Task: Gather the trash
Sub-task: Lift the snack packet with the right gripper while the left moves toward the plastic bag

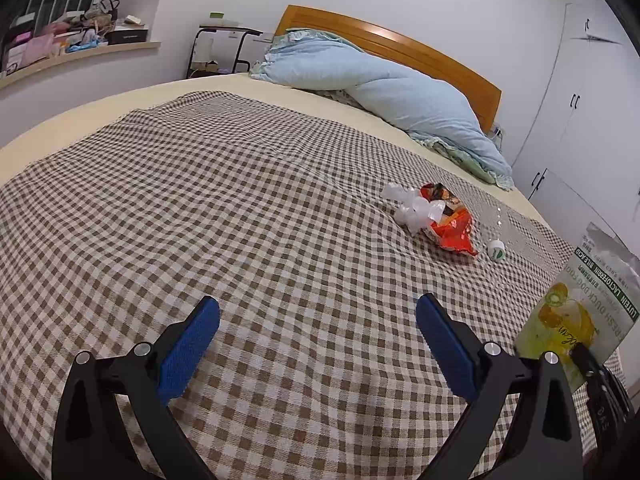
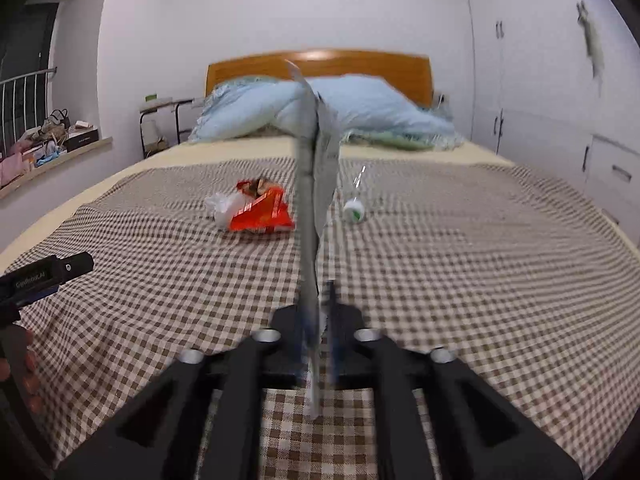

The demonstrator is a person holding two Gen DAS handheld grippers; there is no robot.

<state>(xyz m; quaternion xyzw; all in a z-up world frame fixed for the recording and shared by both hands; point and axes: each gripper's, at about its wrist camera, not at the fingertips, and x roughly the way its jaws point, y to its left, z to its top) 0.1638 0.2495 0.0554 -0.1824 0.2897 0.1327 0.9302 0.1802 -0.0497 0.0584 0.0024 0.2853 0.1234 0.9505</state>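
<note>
Right now the left claw (image 1: 318,308) is released. Its two blue, dimple-textured pads are spread wide on black angular arms with nothing between them, and it hovers over the brown-and-cream checked woven bedspread (image 1: 240,200), which lies in soft ripples.

The right claw (image 2: 318,292) has a flat, glossy dog-food pouch with green and yellow print (image 2: 316,184) standing upright between its pads. The pouch is edge-on to the right wrist camera, a thin grey sliver with a curled top corner. The view is blurred, but the pads are slightly apart and a narrow gap shows beside the pouch, so this claw looks loosened rather than clenched. From the left wrist camera the same pouch (image 1: 580,300) rises just to the right of the left claw with its printed face showing.

The rest of the trash lies ahead of both claws on the bedspread. A crinkled red-orange foil snack wrapper (image 1: 452,224) is ahead and to the right of the left claw. It touches a crumpled wad of white, translucent plastic film (image 1: 412,208) on its left. Just right of the wrapper lies a clear plastic bottle with a round white cap (image 1: 497,249), on its side and nearly see-through. From the right claw, the wrapper is ahead-left and the bottle ahead-right of the pouch.

Beyond them, a puffy pale-blue quilt (image 1: 400,92) is bunched against a smooth orange wooden headboard (image 1: 400,40).
</note>
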